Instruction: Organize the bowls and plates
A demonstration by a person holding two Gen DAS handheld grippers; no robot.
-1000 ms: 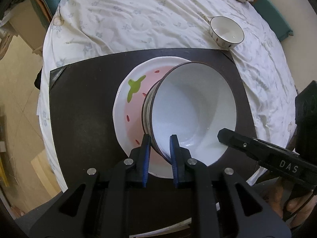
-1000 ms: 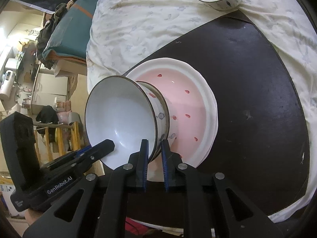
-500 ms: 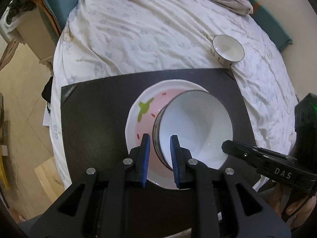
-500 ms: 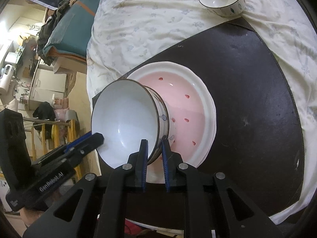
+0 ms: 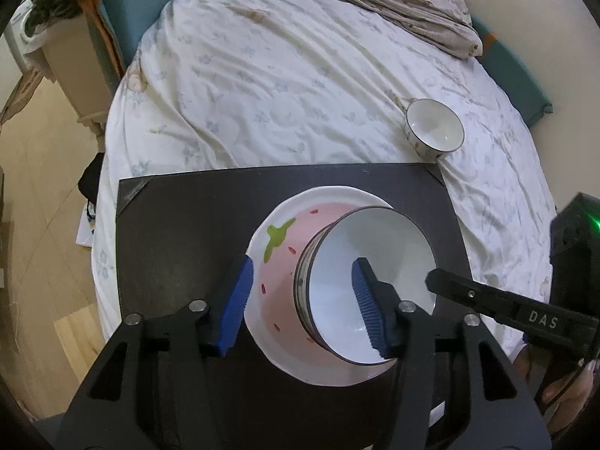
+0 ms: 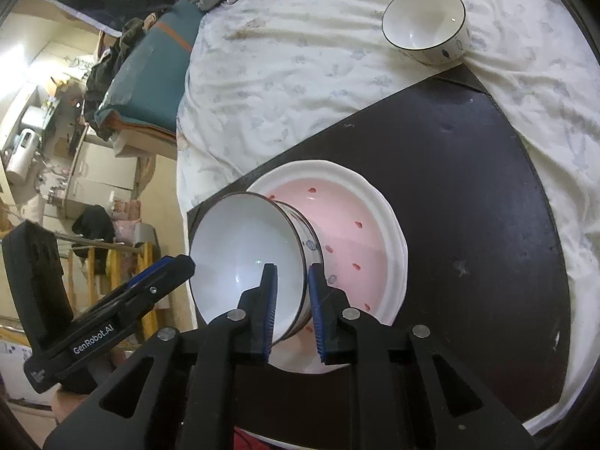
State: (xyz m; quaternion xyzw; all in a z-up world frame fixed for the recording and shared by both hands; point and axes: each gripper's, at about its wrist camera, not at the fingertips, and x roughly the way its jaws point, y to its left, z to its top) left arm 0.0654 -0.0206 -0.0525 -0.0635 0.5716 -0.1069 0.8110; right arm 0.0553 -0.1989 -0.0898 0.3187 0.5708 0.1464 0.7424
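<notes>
A large white bowl with a dark rim point(image 5: 378, 262) point(image 6: 240, 251) stands on a pink strawberry plate point(image 5: 281, 262) point(image 6: 348, 232), which lies on a dark board point(image 5: 180, 232) point(image 6: 468, 172). My left gripper point(image 5: 300, 303) is open, its blue pads apart on either side of the bowl's near-left rim, not touching it. My right gripper point(image 6: 292, 307) is shut on the bowl's rim, one pad inside and one outside. A small white bowl point(image 5: 434, 131) point(image 6: 425, 24) sits on the bedsheet beyond the board's far right corner.
The board lies on a bed with a white flowered sheet point(image 5: 281, 86). A crumpled blanket point(image 5: 393, 3) lies at the far end. Floor and furniture lie left of the bed point(image 5: 41, 142). The right gripper's body shows at the right of the left wrist view point(image 5: 506, 311).
My left gripper has opened, let go of the large bowl's rim and pulled back and up. My right gripper stays shut on the rim. The bowl has come lower onto the plate.
</notes>
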